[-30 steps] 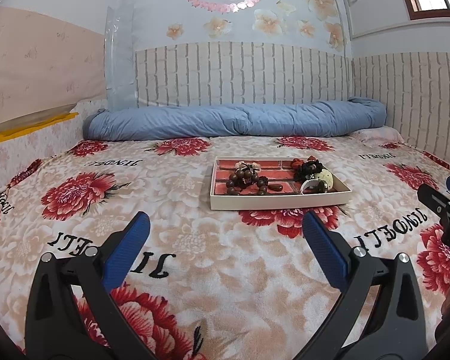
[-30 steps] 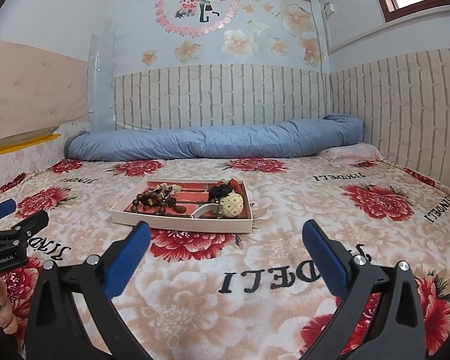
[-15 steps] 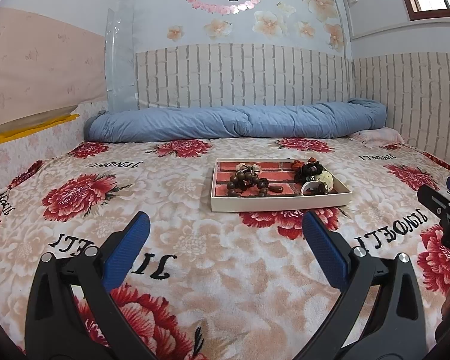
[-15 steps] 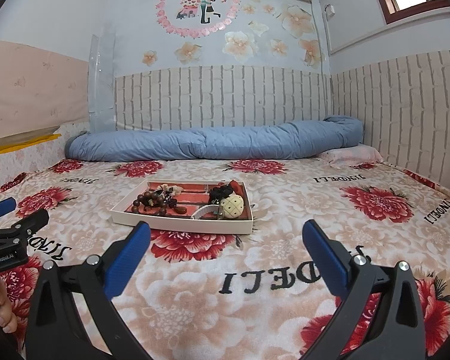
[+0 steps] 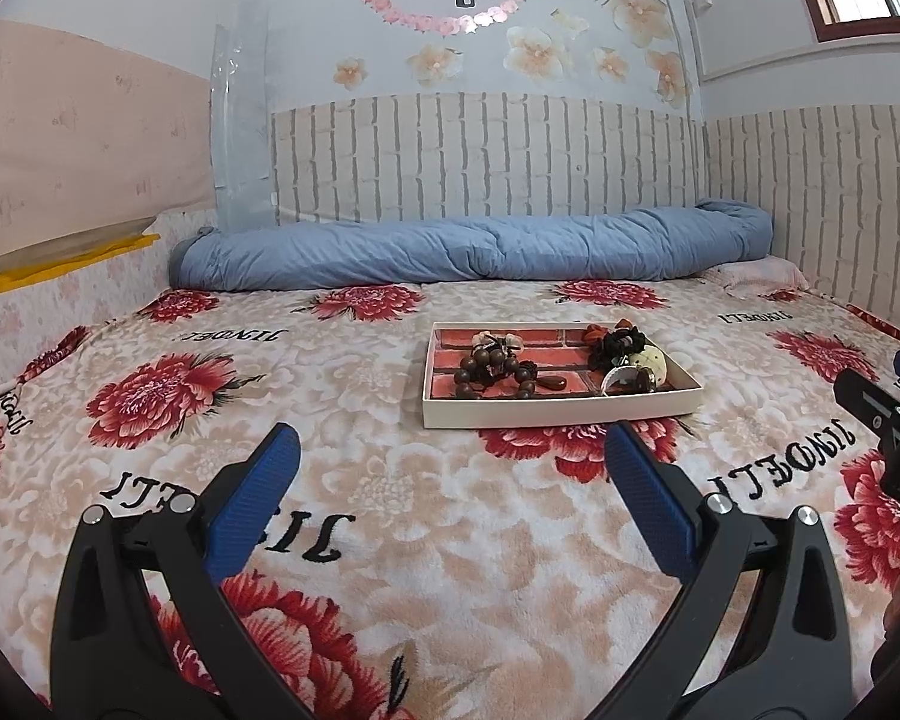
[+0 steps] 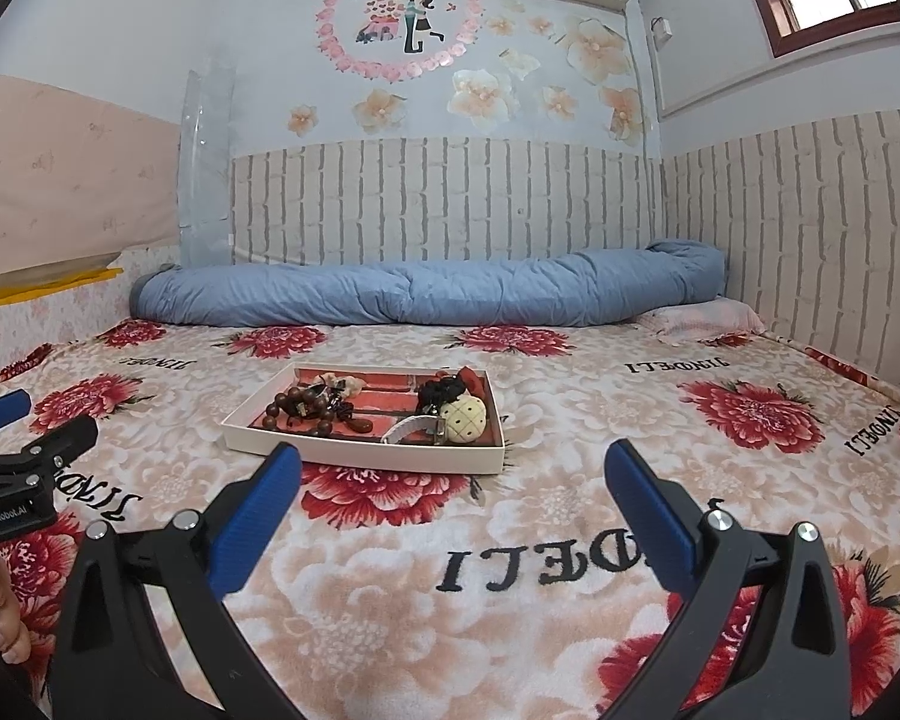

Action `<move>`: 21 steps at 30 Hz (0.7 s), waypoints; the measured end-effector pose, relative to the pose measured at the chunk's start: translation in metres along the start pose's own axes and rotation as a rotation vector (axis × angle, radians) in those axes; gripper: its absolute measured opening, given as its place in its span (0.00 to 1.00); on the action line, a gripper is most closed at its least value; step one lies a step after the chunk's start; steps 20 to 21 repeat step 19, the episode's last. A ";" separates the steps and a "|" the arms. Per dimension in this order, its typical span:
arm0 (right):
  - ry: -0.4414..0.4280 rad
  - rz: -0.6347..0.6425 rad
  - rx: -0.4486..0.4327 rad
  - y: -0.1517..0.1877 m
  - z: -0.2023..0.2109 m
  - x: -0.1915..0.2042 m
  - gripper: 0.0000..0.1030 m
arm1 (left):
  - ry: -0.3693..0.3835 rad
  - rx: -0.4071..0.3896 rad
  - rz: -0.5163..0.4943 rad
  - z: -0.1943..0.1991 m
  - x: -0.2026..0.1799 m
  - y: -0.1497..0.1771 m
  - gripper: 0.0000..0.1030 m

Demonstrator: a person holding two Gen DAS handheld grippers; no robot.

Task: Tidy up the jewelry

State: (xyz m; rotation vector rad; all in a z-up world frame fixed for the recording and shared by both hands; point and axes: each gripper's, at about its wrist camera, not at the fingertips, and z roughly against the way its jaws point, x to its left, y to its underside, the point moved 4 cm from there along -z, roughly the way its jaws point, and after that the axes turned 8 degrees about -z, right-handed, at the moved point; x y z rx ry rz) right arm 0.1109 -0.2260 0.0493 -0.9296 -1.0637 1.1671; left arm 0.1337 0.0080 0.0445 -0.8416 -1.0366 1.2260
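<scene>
A shallow white tray [image 5: 561, 411] [image 6: 354, 455] with a red brick-pattern floor lies on the floral bedspread. In it are a brown wooden bead bracelet [image 5: 491, 373] [image 6: 299, 409], a black scrunchie [image 5: 617, 347] [image 6: 440, 391], a cream dotted ornament [image 5: 653, 360] [image 6: 463, 417] and a white bangle [image 6: 403, 431]. My left gripper [image 5: 450, 468] is open, low over the blanket, short of the tray. My right gripper [image 6: 450, 480] is open too, near the tray's front right edge. Nothing sits between either pair of fingers.
A rolled blue duvet [image 5: 480, 252] [image 6: 426, 294] lies along the brick-pattern wall at the back. The right gripper's body [image 5: 888, 414] shows at the right edge; the left gripper's body [image 6: 24, 480] and a hand [image 6: 3, 618] at the left. A pink pillow [image 6: 708, 318] lies back right.
Both views have tilted very slightly, so the tray sits a little lower in frame. Both grippers stay open and empty.
</scene>
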 end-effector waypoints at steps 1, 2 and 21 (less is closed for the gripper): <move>0.000 0.001 -0.001 0.000 0.001 0.000 0.96 | 0.000 0.002 0.000 0.000 0.000 0.000 0.95; -0.001 0.001 0.000 0.000 0.000 0.000 0.96 | -0.001 0.001 0.000 0.000 0.000 0.000 0.95; 0.000 0.003 -0.002 0.001 -0.001 -0.002 0.96 | 0.011 0.018 0.015 -0.003 -0.001 0.003 0.95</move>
